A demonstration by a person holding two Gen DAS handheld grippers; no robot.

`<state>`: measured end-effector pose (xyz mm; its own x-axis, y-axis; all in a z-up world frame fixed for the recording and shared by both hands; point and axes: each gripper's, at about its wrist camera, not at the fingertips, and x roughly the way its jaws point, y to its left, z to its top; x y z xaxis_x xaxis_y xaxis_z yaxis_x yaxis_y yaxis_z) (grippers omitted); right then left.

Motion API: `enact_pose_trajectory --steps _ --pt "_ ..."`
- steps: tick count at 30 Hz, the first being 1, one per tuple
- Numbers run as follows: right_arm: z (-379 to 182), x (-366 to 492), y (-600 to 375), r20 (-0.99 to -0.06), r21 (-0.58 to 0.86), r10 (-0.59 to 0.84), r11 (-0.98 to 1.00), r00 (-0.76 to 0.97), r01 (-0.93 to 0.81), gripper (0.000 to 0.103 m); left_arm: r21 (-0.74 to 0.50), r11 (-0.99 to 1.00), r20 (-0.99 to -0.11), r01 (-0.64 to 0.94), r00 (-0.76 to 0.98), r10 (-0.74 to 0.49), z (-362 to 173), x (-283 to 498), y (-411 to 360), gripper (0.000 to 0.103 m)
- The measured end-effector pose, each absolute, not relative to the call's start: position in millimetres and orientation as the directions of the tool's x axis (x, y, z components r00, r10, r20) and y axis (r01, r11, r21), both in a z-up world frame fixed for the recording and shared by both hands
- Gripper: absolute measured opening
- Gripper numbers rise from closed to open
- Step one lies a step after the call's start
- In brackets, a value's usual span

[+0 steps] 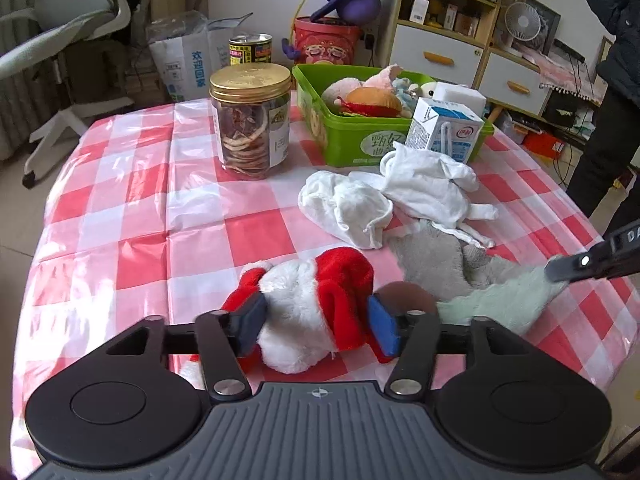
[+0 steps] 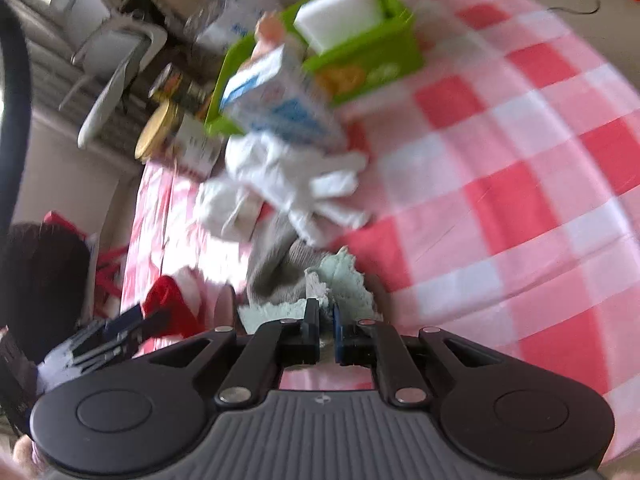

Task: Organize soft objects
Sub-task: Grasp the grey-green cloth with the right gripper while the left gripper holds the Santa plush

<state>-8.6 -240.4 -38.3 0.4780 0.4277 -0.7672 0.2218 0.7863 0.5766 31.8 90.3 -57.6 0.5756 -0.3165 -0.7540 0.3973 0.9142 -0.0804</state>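
A: While the green bin (image 1: 344, 142) already holds several plush toys (image 1: 370, 98) and a white sponge block (image 1: 458, 94), how much of the sorting do you judge complete?

B: Roughly a part only. Four soft items remain on the checked table (image 1: 132, 208), outside the bin. Largest first: the white cloth (image 1: 424, 184), crumpled just in front of the bin; the grey plush (image 1: 440, 264), partly under that cloth; the mint fabric (image 1: 508, 304), overlapping the grey plush; and the Santa toy (image 1: 316, 312), nearest the camera.

A: State of the grippers?

B: Left gripper (image 1: 318, 322): jaws apart, standing on either side of the Santa toy. The pads sit against or just beside its fur; a firm clamp cannot be confirmed. Right gripper (image 2: 326, 332): jaws together, pinched on an edge of the mint fabric (image 2: 348, 280). That view is blurred.

A: Hard items?

B: The jar (image 1: 250, 120), milk carton (image 1: 444, 128) and can (image 1: 250, 49) stand on or behind the table, near the bin. They are not soft goods and, by my judgement, stay put.

A: Remaining work?

B: Transfer all four soft items into the bin. None is yet lifted clear.
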Motion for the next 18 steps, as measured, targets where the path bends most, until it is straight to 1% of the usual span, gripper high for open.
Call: enact_pose_trajectory --steps 4,6,9,12,14,18 --pt "-21.3 -13.7 -261.5 -0.746 0.579 0.385 0.778 0.543 0.243 0.0 -0.1 0.917 -0.749 0.386 0.578 -0.325 -54.3 32.3 90.8 0.069" --pt "-13.7 -17.8 -269.8 -0.726 0.598 0.384 0.762 0.57 0.248 0.0 -0.114 0.917 -0.746 0.381 0.577 -0.333 -52.1 32.3 91.3 0.071" --pt "0.7 -18.6 -277.4 -0.658 0.673 0.442 0.708 0.61 0.214 0.0 -0.127 0.92 -0.743 0.372 0.579 -0.337 -48.9 32.7 91.5 0.076" --pt "12.1 -15.1 -269.1 -0.612 0.698 0.472 0.7 0.635 0.152 0.0 -0.111 0.921 -0.739 0.373 0.589 -0.327 -47.1 31.5 88.8 0.08" --pt "13.2 -9.5 -253.7 -0.611 0.68 0.48 0.725 0.63 0.108 0.0 -0.083 0.919 -0.745 0.385 0.589 -0.314 -48.9 30.7 84.4 0.08" --pt "-8.3 2.4 -228.9 -0.676 0.613 0.461 0.785 0.574 0.09 0.0 -0.017 0.913 -0.771 0.408 0.576 -0.272 -60.9 30.4 76.8 0.08"
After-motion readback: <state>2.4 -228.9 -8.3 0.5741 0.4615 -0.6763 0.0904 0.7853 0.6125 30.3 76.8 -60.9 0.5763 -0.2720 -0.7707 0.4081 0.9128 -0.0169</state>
